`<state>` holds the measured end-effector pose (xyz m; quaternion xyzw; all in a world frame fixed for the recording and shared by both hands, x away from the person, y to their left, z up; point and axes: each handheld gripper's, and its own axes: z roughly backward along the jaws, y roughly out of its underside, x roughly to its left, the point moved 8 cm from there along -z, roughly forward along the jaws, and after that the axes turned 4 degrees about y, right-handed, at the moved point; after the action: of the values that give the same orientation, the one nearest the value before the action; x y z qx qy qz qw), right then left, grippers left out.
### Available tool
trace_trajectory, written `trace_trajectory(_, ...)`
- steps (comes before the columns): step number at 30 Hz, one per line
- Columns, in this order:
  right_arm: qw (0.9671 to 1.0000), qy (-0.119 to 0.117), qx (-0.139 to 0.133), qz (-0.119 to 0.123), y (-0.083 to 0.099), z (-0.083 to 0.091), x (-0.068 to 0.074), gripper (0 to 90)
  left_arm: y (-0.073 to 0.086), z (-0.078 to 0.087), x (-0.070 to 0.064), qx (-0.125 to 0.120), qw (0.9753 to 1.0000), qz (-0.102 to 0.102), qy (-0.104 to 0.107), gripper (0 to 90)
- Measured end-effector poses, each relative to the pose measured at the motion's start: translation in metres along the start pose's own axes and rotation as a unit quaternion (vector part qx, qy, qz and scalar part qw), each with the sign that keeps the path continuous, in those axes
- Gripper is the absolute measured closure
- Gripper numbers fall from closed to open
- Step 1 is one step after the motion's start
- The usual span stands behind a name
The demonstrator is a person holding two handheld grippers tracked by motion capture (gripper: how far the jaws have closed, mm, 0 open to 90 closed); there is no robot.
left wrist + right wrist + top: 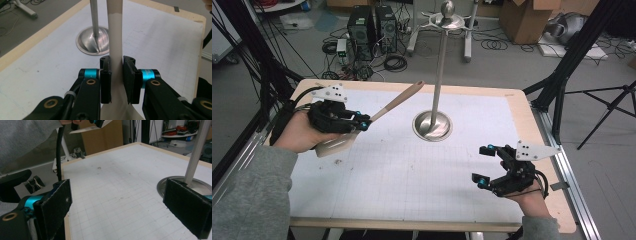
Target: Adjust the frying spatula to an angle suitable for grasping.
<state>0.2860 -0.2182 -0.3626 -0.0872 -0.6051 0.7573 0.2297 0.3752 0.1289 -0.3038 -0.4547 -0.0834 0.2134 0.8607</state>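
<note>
Two grippers work over the bench (412,200). The left gripper (117,80) has its fingers (106,82) clamped on a spatula (377,117), handle rising ahead of them toward the metal stand (433,122). The right gripper (484,165) waits with fingers wide and empty. Likely next: hanging the spatula on the stand's top, which calls for lifting.

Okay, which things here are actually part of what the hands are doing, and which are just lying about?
In use:
- spatula, clamped in the left gripper
- metal stand on the table
- right gripper, open, holding nothing

Lying about:
- cardboard boxes
- computer towers
- floor cables
</note>
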Motion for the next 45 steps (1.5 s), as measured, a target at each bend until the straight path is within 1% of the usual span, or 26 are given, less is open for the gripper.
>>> trace_trajectory(2, 1.0, 0.0, -0.001, -0.003, 0.0, 0.001, 0.0, 7.5, -0.005, 0.002, 0.001, -0.003, 1.0, 0.001, 0.001, 77.0)
trace_trajectory(3, 1.0, 0.0, -0.002, 0.001, 0.0, 0.001, -0.001, 7.5, -0.006, 0.003, 0.002, -0.002, 1.0, -0.001, 0.003, 77.0)
trace_trajectory(5, 1.0, -0.001, -0.003, -0.003, 0.0, 0.002, -0.002, 7.5, -0.009, 0.004, 0.004, -0.001, 1.0, -0.006, 0.003, 77.0)
trace_trajectory(6, 1.0, 0.0, -0.005, -0.002, 0.0, 0.002, -0.003, 7.5, -0.011, 0.005, 0.005, -0.004, 1.0, -0.002, 0.003, 77.0)
trace_trajectory(9, 1.0, -0.001, -0.003, -0.005, 0.001, 0.003, -0.005, 7.5, -0.014, 0.007, 0.009, -0.006, 0.9999, -0.005, 0.007, 77.0)
trace_trajectory(14, 0.9998, 0.006, -0.009, -0.017, 0.005, 0.007, -0.013, 7.5, -0.015, 0.009, 0.014, -0.009, 0.9997, -0.007, 0.021, 77.0)
trace_trajectory(15, 0.9998, 0.007, -0.006, -0.019, 0.007, 0.009, -0.014, 7.5, -0.015, 0.009, 0.014, -0.012, 0.9996, -0.004, 0.026, 77.0)
trace_trajectory(16, 0.9997, 0.008, -0.006, -0.022, 0.007, 0.009, -0.015, 7.5, -0.016, 0.01, 0.013, -0.012, 0.9993, -0.008, 0.035, 77.0)
trace_trajectory(17, 0.9997, 0.01, -0.008, -0.022, 0.008, 0.01, -0.016, 7.5, -0.017, 0.01, 0.012, -0.015, 0.999, -0.016, 0.039, 77.0)
trace_trajectory(19, 0.9996, 0.011, -0.011, -0.024, 0.008, 0.011, -0.016, 7.5, -0.02, 0.012, 0.011, -0.015, 0.9988, -0.02, 0.042, 77.0)
trace_trajectory(20, 0.9996, 0.012, -0.011, -0.023, 0.007, 0.012, -0.016, 7.4, -0.022, 0.013, 0.012, -0.013, 0.9988, -0.026, 0.04, 77.0)
trace_trajectory(25, 0.9995, 0.01, -0.013, -0.025, 0.008, 0.014, -0.016, 7.5, -0.036, 0.022, 0.014, -0.014, 0.9988, -0.032, 0.034, 77.0)
trace_trajectory(27, 0.9994, 0.012, -0.015, -0.028, 0.008, 0.016, -0.018, 7.5, -0.042, 0.027, 0.015, -0.02, 0.9986, -0.035, 0.034, 77.0)
trace_trajectory(29, 0.9993, 0.013, -0.019, -0.03, 0.007, 0.018, -0.019, 7.5, -0.046, 0.032, 0.017, -0.024, 0.9987, -0.032, 0.031, 77.1)
trace_trajectory(33, 0.9991, 0.014, -0.024, -0.03, 0.006, 0.022, -0.02, 7.5, -0.051, 0.038, 0.021, -0.026, 0.9987, -0.033, 0.027, 77.0)
trace_trajectory(40, 0.999, 0.016, -0.026, -0.033, 0.007, 0.024, -0.02, 7.5, -0.058, 0.045, 0.025, -0.03, 0.9985, -0.036, 0.027, 77.0)
trace_trajectory(43, 0.999, 0.016, -0.025, -0.032, 0.007, 0.024, -0.02, 7.5, -0.06, 0.049, 0.026, -0.036, 0.9982, -0.039, 0.029, 77.0)
trace_trajectory(45, 0.999, 0.016, -0.026, -0.033, 0.007, 0.023, -0.02, 7.5, -0.061, 0.052, 0.027, -0.037, 0.9979, -0.045, 0.029, 77.0)
